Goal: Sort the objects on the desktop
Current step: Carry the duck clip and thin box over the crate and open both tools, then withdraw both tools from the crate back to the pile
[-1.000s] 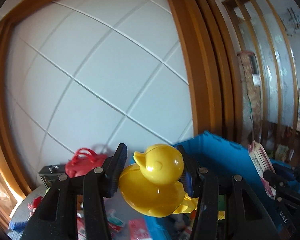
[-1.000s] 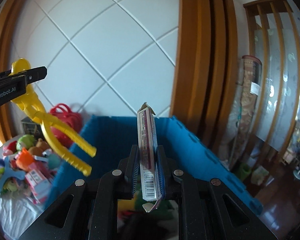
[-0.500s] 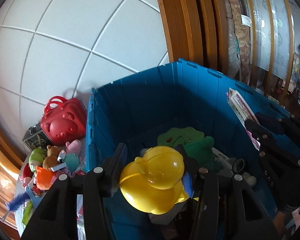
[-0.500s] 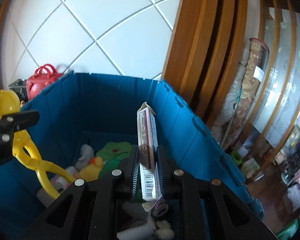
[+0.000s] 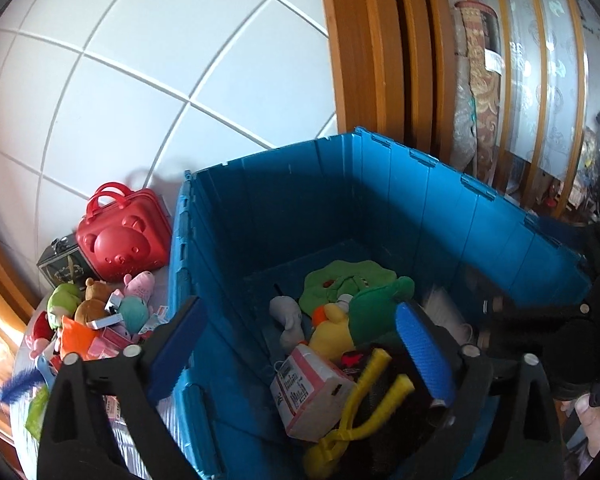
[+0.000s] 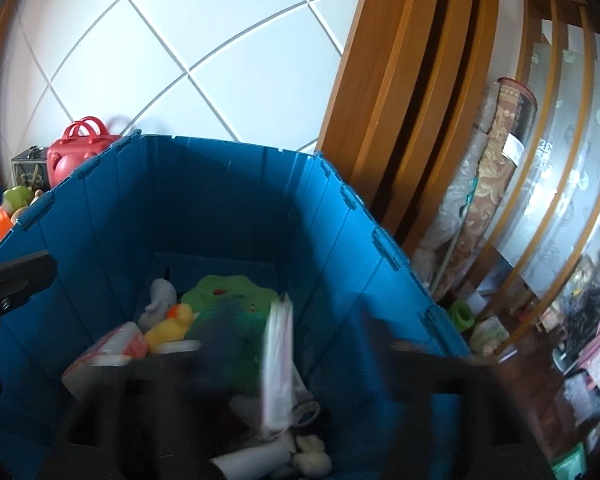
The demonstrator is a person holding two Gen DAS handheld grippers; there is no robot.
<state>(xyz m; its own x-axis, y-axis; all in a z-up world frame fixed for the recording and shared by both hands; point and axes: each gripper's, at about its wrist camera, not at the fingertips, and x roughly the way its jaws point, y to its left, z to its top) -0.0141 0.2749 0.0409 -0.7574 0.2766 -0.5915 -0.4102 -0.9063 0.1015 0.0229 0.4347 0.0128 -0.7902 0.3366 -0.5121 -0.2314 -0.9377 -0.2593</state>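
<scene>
Both my hand-held grippers are opening over the blue crate (image 5: pixel 340 208): left hand-held gripper (image 5: pixel 300 344) has nothing between its pads, right hand-held gripper (image 6: pixel 284 364) is blurred, with the flat packet (image 6: pixel 278 364) upright and loose between its jaws (falling, I judge). Beyond the crate's left wall, unsorted plush toys (image 5: pixel 96 308) lie on the tabletop (image 5: pixel 24 364) before a red bear case (image 5: pixel 124 236). That pile lies ahead-left, so my left hand is nearer.

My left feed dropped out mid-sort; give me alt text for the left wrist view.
The left tool is opening over a blue crate, its pads clear of everything. A yellow duck tong lies below them beside a pink carton and green plush. Left of the crate, more toys and a red bear case wait.
</scene>
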